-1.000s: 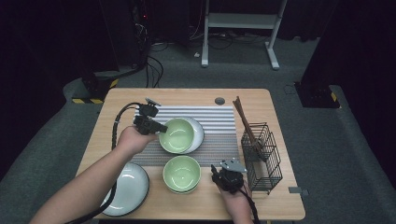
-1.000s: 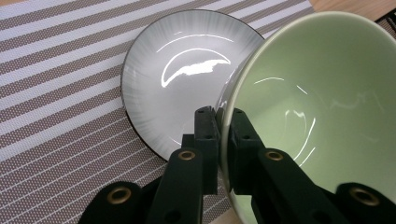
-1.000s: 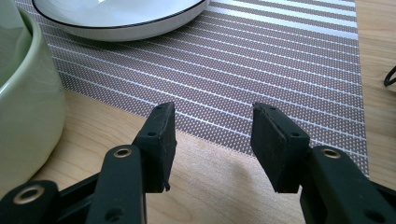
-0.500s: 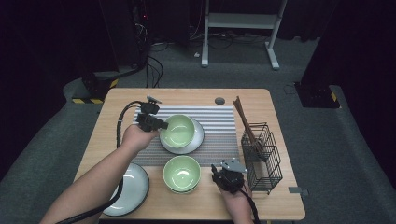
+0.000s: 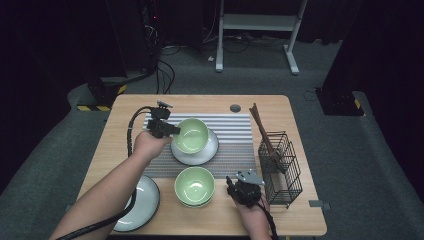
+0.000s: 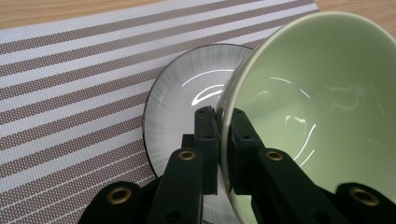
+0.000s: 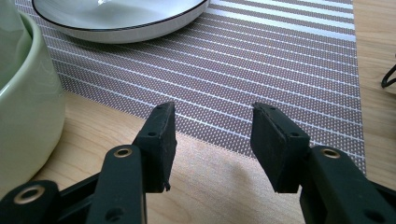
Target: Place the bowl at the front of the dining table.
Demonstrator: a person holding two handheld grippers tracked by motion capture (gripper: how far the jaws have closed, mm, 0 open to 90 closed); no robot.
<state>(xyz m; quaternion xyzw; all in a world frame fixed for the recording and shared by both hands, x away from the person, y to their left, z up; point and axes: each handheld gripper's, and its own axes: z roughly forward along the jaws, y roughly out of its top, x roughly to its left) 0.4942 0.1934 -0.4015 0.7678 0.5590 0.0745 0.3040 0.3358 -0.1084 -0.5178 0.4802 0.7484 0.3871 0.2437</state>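
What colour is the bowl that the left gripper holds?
Pale green. The bowl, pinched at its rim by the left gripper, shows best in the left gripper view.
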